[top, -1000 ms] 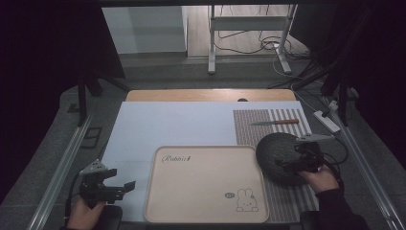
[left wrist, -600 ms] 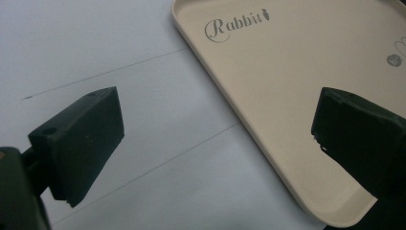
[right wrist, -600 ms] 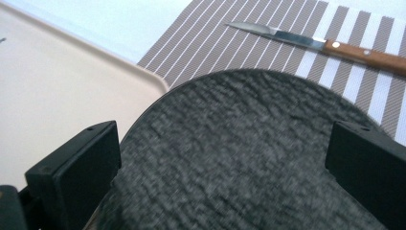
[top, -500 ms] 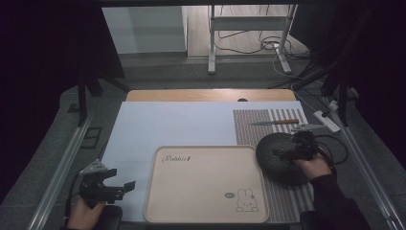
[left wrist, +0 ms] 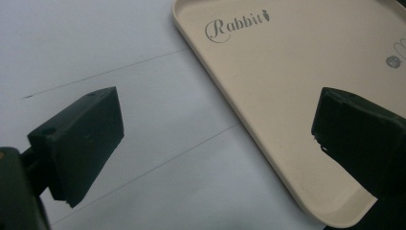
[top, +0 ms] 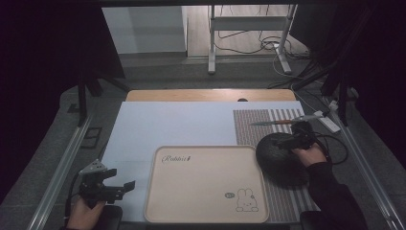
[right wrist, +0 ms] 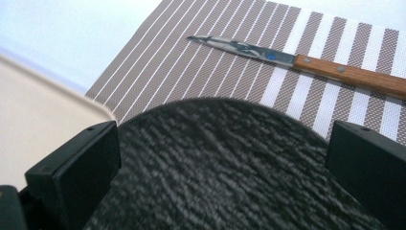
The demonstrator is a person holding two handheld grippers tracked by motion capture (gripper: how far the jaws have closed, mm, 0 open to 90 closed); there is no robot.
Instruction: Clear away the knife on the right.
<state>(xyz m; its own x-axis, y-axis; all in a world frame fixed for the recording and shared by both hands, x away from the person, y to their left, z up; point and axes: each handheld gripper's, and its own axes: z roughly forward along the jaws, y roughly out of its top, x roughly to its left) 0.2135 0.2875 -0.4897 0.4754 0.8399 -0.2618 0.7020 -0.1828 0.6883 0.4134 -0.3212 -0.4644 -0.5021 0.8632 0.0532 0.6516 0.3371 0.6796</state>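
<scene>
- Since a second ago the right gripper (top: 282,142) has shifted farther from the person, from the near right part of the dark plate (top: 280,159) to its far edge; half a second ago it was already partway there.
- Nothing else has moved: the left gripper (top: 125,186) stays at the near left, and the plate, tray and knife lie where they did.
- Right gripper: its jaws stand wide apart, one to each side of the plate's rough black surface (right wrist: 230,163) in the right gripper view. Whether they touch the plate I cannot tell.
- Left gripper: held low in the left hand (top: 85,215), jaws wide apart with nothing between them, above the pale blue mat (left wrist: 95,52) just left of the tray.
- The dark plate rests on the striped placemat (top: 251,125) at the right of the table, its left edge just beside the right rim of the beige tray (top: 158,191).
- The tray (left wrist: 287,86) lies at the near middle, printed with the word "Rabbit" and a small rabbit drawing.
- A knife (right wrist: 249,49) with a wooden handle lies on the placemat beyond the plate, blade pointing left, apart from the plate.
- The person's right hand (top: 310,154) grips the right gripper at the plate's far right edge.
</scene>
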